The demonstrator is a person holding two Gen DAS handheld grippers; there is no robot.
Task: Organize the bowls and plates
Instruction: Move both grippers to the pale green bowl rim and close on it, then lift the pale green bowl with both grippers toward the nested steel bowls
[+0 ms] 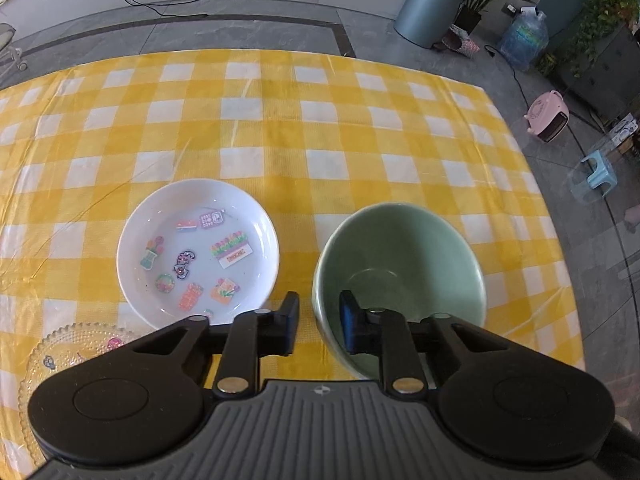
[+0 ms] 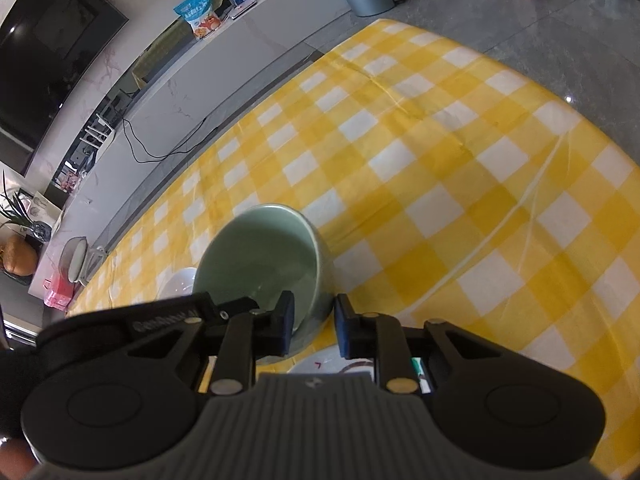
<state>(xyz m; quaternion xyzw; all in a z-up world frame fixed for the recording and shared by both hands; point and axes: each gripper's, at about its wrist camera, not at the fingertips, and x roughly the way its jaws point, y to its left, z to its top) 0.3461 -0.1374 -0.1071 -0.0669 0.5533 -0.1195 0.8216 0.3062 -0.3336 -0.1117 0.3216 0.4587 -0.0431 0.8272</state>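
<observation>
A pale green bowl (image 1: 404, 264) stands upright and empty on the yellow checked tablecloth (image 1: 280, 128). My left gripper (image 1: 319, 322) straddles its near left rim, one finger outside and one inside. A strip of cloth shows between the outer pad and the wall, so it is open. In the right wrist view the same bowl (image 2: 260, 256) has my right gripper (image 2: 314, 324) astride its near right wall. Those pads stand close to the wall, and I see no firm press. Black parts of the left gripper (image 2: 172, 314) show at the bowl's left.
A white plate (image 1: 198, 252) with several coloured stickers lies left of the bowl. A beaded glass plate (image 1: 68, 348) sits at the near left. Under the right gripper lies another white plate (image 2: 320, 366). Beyond the table edge are a grey bin (image 1: 432, 4) and floor.
</observation>
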